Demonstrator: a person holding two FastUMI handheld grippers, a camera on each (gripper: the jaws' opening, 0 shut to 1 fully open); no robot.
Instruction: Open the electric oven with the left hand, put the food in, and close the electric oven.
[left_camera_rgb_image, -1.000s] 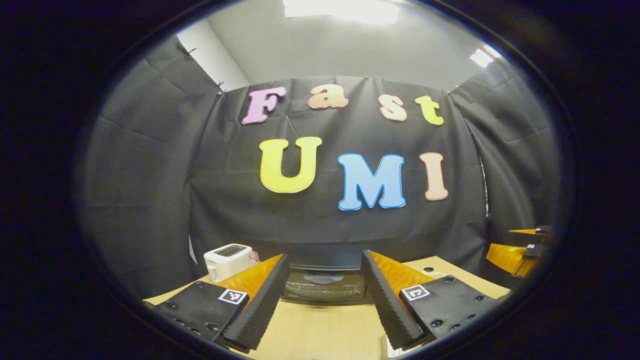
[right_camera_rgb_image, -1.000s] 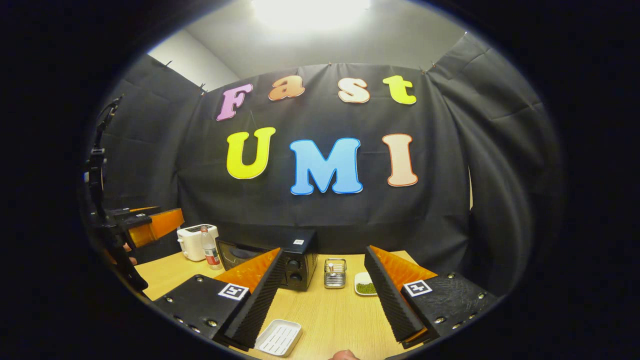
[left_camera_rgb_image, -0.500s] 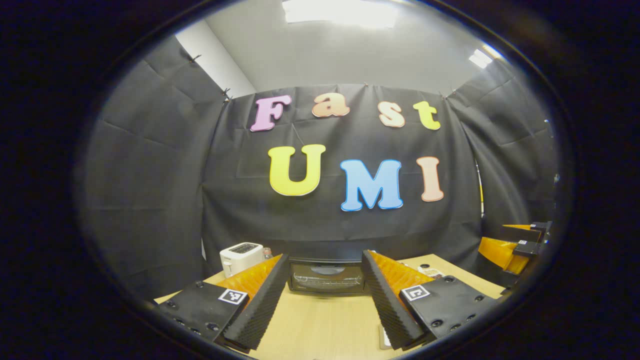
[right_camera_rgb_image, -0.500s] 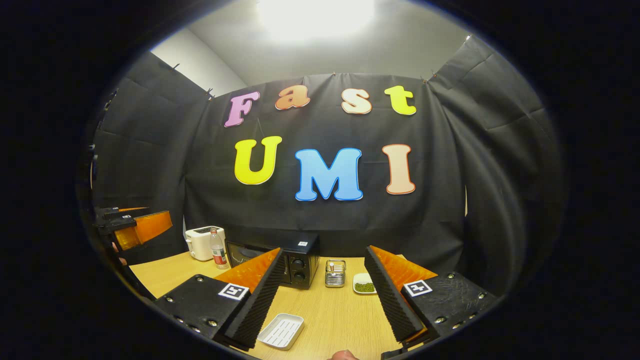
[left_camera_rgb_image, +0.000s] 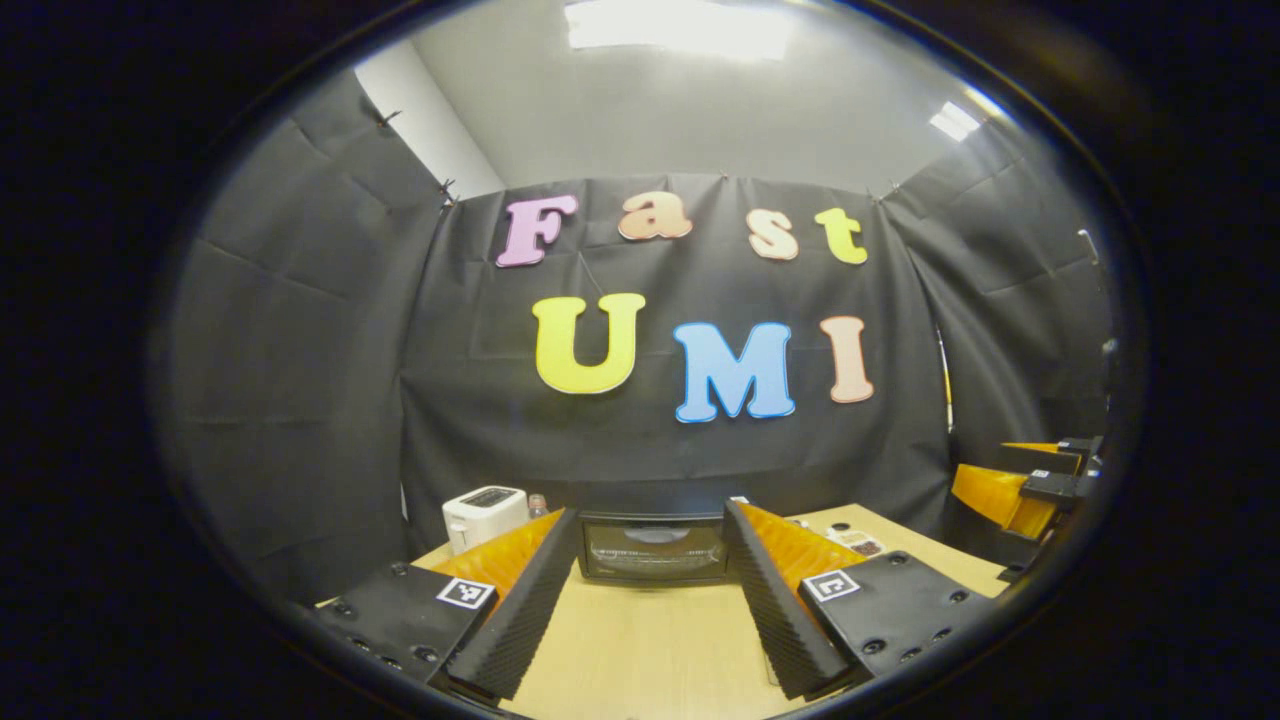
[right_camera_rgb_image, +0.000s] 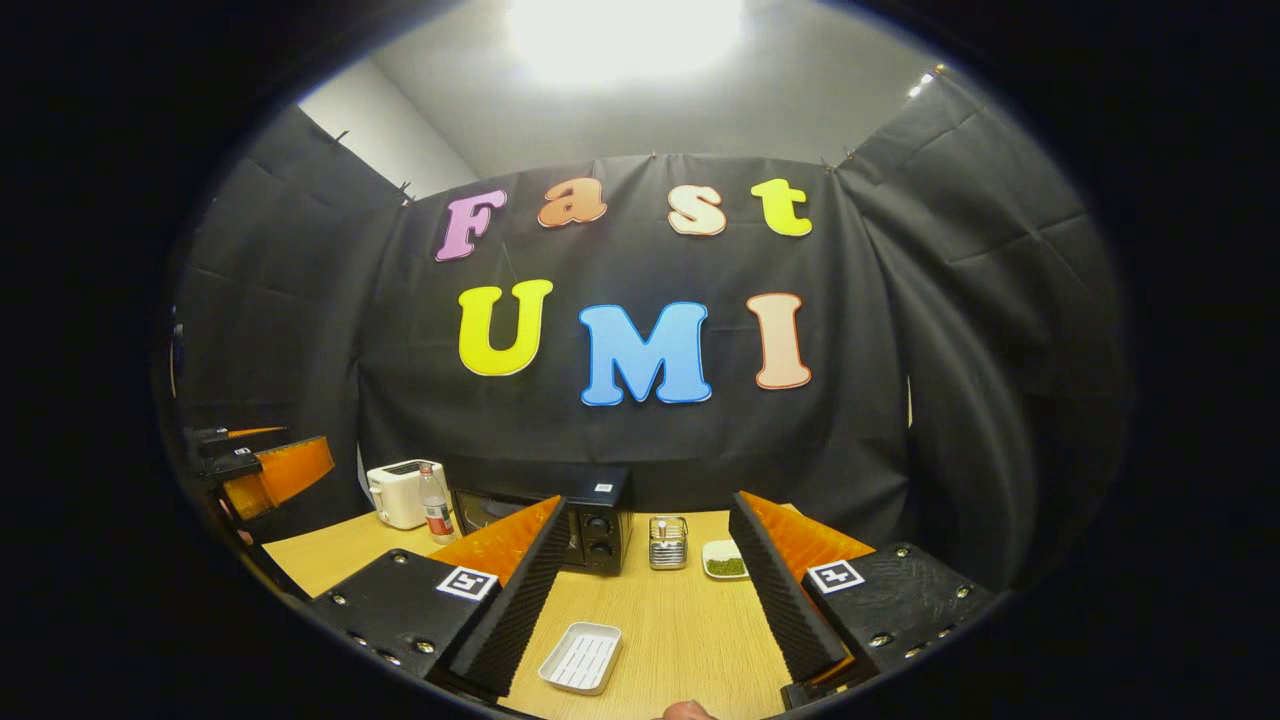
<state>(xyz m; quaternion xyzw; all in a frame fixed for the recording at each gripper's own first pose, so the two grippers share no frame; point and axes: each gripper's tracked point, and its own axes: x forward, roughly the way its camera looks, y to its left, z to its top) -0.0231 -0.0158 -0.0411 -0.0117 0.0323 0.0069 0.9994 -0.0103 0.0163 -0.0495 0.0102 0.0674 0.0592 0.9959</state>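
Note:
A black electric oven (left_camera_rgb_image: 655, 547) stands at the back of the wooden table (left_camera_rgb_image: 640, 650), door closed, straight ahead between the fingers of my left gripper (left_camera_rgb_image: 650, 560), which is open and holds nothing. In the right gripper view the oven (right_camera_rgb_image: 590, 525) sits left of centre with its knobs facing me. My right gripper (right_camera_rgb_image: 645, 555) is open and holds nothing, well short of the oven. A small white dish of green food (right_camera_rgb_image: 725, 562) lies right of the oven. A white tray (right_camera_rgb_image: 581, 657) lies on the table between the right gripper's fingers.
A white toaster (right_camera_rgb_image: 400, 492) and a bottle (right_camera_rgb_image: 434, 505) stand left of the oven. A metal caddy (right_camera_rgb_image: 667, 541) sits between oven and dish. The other gripper (right_camera_rgb_image: 265, 475) is at the left edge of the right gripper view.
Both grippers have drawn back and tilted slightly; the oven looks smaller and farther in the left gripper view. More table and the whole white tray now show in the right gripper view.

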